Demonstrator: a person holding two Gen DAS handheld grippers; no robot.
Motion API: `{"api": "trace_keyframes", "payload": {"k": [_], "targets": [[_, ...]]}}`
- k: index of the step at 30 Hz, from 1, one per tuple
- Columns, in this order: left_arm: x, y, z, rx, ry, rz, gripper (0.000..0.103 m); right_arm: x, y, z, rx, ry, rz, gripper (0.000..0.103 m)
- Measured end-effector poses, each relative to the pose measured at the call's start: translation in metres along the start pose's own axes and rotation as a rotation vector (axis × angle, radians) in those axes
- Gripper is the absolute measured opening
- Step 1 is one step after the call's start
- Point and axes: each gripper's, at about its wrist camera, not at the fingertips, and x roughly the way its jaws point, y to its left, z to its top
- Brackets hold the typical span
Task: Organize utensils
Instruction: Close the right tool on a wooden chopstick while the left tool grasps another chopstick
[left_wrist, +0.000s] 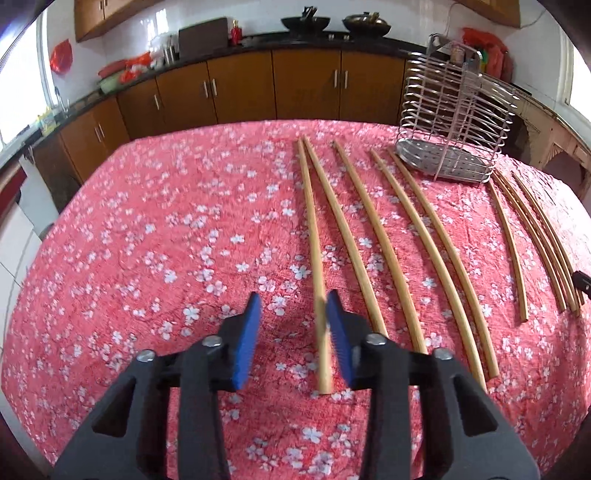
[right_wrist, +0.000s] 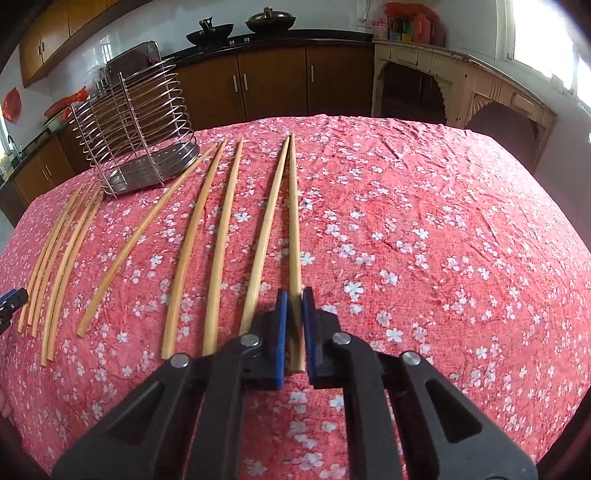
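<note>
The right tool is pinching a bamboo chopstick; the left tool, spread, is straddling another chopstick on the flowered-cloth surface, near the front edge, a wire utensil rack standing at the far edge.

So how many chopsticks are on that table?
10 chopsticks, unless some overlap. Five lie left of the wire rack, the outermost between the left gripper's open jaws; five lie right of it, the outermost clamped in the right gripper.
</note>
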Motion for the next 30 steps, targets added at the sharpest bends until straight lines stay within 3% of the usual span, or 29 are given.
{"api": "trace_keyframes", "payload": {"k": [7,21,25,30], "targets": [[0.000,-0.005,0.002,0.023,0.011,0.024,0.019,-0.002,-0.003,0.001,0.012,0.000,-0.007,0.008],[0.002,-0.006,0.002,0.009,0.011,0.026,0.018,-0.004,-0.003,0.001,0.020,-0.002,-0.021,0.008],[0.002,-0.004,0.002,0.004,0.010,0.023,0.008,-0.004,-0.002,0.001,0.013,-0.003,-0.018,0.008],[0.002,-0.001,0.002,-0.010,0.008,0.003,0.007,-0.010,-0.001,-0.003,0.019,-0.018,0.005,0.008]]}}
